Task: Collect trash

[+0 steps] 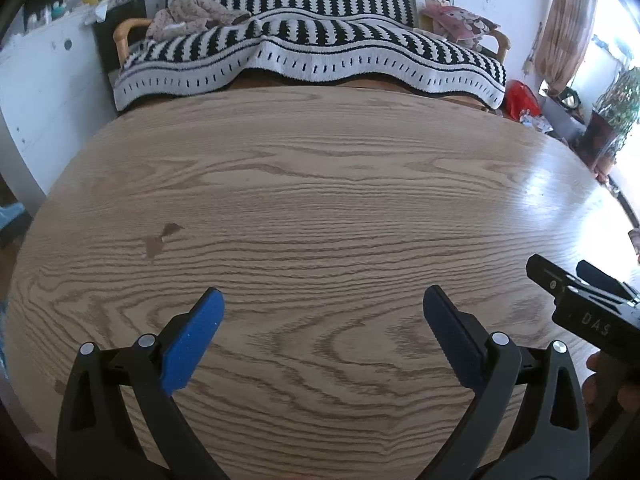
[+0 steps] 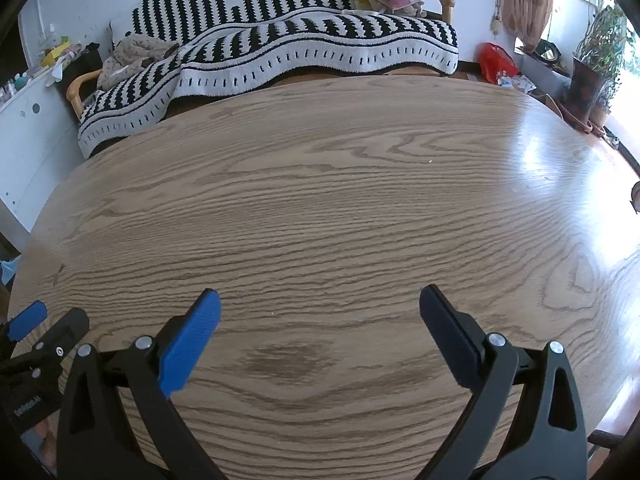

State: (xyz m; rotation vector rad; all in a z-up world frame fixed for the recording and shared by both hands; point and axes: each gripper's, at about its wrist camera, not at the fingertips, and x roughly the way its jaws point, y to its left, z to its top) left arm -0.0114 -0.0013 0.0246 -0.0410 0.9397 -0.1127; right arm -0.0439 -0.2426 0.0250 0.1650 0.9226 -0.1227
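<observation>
My left gripper [image 1: 323, 300] is open and empty, held low over the near part of a round wooden table [image 1: 320, 184]. My right gripper [image 2: 320, 300] is also open and empty over the same table [image 2: 320, 200]. The right gripper shows at the right edge of the left wrist view [image 1: 576, 284], and the left gripper shows at the left edge of the right wrist view [image 2: 36, 332]. No trash shows on the tabletop. A small dark stain [image 1: 160, 240] marks the wood at the left.
A sofa with a black-and-white striped blanket [image 1: 304, 52] stands behind the table. On it lie a beige cloth [image 1: 192, 16] and a pink cartoon cushion [image 1: 460, 20]. A red bag [image 2: 496, 60] and potted plants [image 2: 600, 48] stand at the right. A white cabinet [image 1: 44, 80] stands at the left.
</observation>
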